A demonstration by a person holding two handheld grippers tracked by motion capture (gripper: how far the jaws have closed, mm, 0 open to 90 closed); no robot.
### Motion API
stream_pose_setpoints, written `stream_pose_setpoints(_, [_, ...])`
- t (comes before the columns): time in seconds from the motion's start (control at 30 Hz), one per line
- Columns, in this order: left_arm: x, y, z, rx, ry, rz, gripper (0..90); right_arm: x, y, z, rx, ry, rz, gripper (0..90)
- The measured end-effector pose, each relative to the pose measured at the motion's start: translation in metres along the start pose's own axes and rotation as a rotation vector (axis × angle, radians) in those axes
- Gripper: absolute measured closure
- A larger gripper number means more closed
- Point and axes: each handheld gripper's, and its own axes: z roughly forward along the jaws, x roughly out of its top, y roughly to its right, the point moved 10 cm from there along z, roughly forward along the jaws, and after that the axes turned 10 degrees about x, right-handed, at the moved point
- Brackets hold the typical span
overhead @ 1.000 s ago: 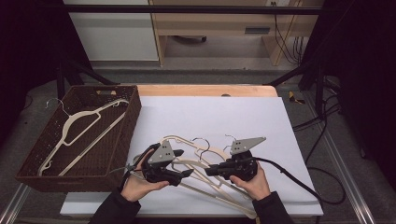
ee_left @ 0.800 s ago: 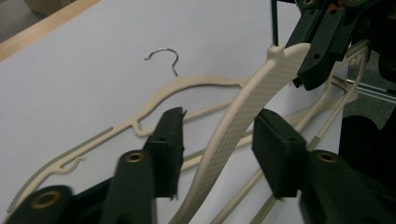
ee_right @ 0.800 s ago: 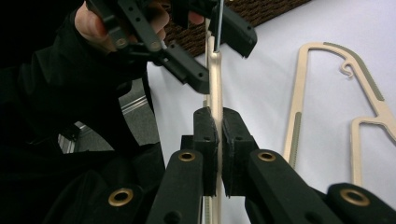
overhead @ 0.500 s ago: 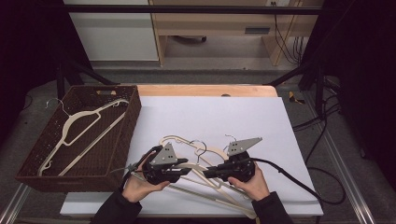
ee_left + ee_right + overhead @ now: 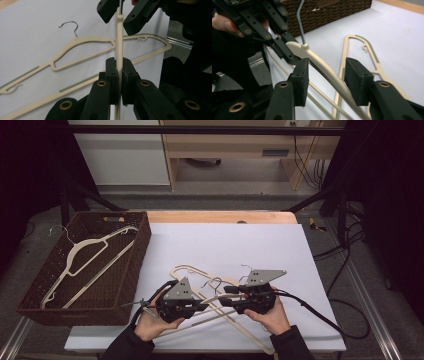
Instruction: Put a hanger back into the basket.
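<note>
Since a second ago, the left gripper [image 5: 202, 307] is seen to have closed its jaws onto the raised cream hanger [image 5: 119, 37], which is now pinched edge-on between its pads, while the jaws of the right gripper [image 5: 226, 296] have just been opening and are spread either side of the same hanger's shoulder. That hanger is held above the white table [image 5: 240, 245], over a second hanger [image 5: 82, 47] lying flat, with a third laid in the wicker basket [image 5: 125, 270] at left.
</note>
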Motion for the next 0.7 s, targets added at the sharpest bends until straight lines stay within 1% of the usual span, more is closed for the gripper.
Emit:
stream_pose_setpoints(0.03, [0.000,0.000,0.000,0.000,0.000,0.000,86.0,0.000,0.000,0.000,0.000,0.000,0.000,53.5])
stream_pose_setpoints(0.1, [0.000,-0.002,-0.001,0.009,0.001,-0.004,86.1,0.002,0.001,-0.002,-0.015,0.010,-0.006,52.1])
stream_pose_setpoints(0.13, [0.002,-0.004,-0.003,0.014,0.015,-0.025,86.1,0.004,0.001,-0.006,-0.024,0.021,-0.012,49.7])
stream_pose_setpoints(0.2, [0.002,-0.006,-0.004,0.018,0.019,-0.031,86.1,0.006,0.001,-0.010,-0.035,0.036,-0.018,46.2])
stream_pose_setpoints(0.23, [0.002,-0.008,-0.006,0.027,0.022,-0.033,86.1,0.006,0.001,-0.010,-0.035,0.036,-0.018,46.2])
stream_pose_setpoints(0.27, [0.003,-0.010,-0.007,0.038,0.024,-0.039,86.1,0.006,0.003,-0.012,-0.046,0.042,-0.020,44.4])
stream_pose_setpoints(0.33, [0.004,-0.016,-0.011,0.064,0.033,-0.052,86.1,0.007,0.007,-0.018,-0.077,0.059,-0.017,40.0])
stream_pose_setpoints(0.37, [0.005,-0.021,-0.015,0.083,0.045,-0.069,86.1,0.007,0.012,-0.025,-0.108,0.078,-0.002,33.8])
stream_pose_setpoints(0.4, [0.005,-0.021,-0.015,0.083,0.045,-0.069,86.2,0.007,0.012,-0.025,-0.108,0.078,-0.002,33.8])
stream_pose_setpoints(0.43, [0.005,-0.024,-0.018,0.093,0.049,-0.076,86.2,0.007,0.015,-0.028,-0.133,0.083,-0.001,30.9])
stream_pose_setpoints(0.47, [0.006,-0.030,-0.023,0.119,0.059,-0.088,86.1,0.005,0.021,-0.035,-0.172,0.097,-0.002,26.0])
stream_pose_setpoints(0.5, [0.006,-0.030,-0.023,0.119,0.059,-0.088,86.2,0.005,0.021,-0.035,-0.172,0.097,-0.002,26.0])
stream_pose_setpoints(0.53, [0.007,-0.036,-0.028,0.143,0.066,-0.102,86.1,0.002,0.027,-0.042,-0.209,0.104,0.010,22.3])
stream_pose_setpoints(0.57, [0.007,-0.036,-0.028,0.143,0.066,-0.102,86.1,0.001,0.030,-0.045,-0.225,0.110,0.015,20.8])
stream_pose_setpoints(0.6, [0.007,-0.038,-0.030,0.154,0.072,-0.109,86.2,-0.001,0.032,-0.048,-0.236,0.120,0.021,19.4])
stream_pose_setpoints(0.67, [0.008,-0.043,-0.035,0.168,0.085,-0.125,86.1,-0.002,0.034,-0.050,-0.245,0.126,0.028,17.7])
stream_pose_setpoints(0.7, [0.009,-0.044,-0.037,0.171,0.086,-0.131,86.1,-0.004,0.037,-0.054,-0.265,0.132,0.040,15.0])
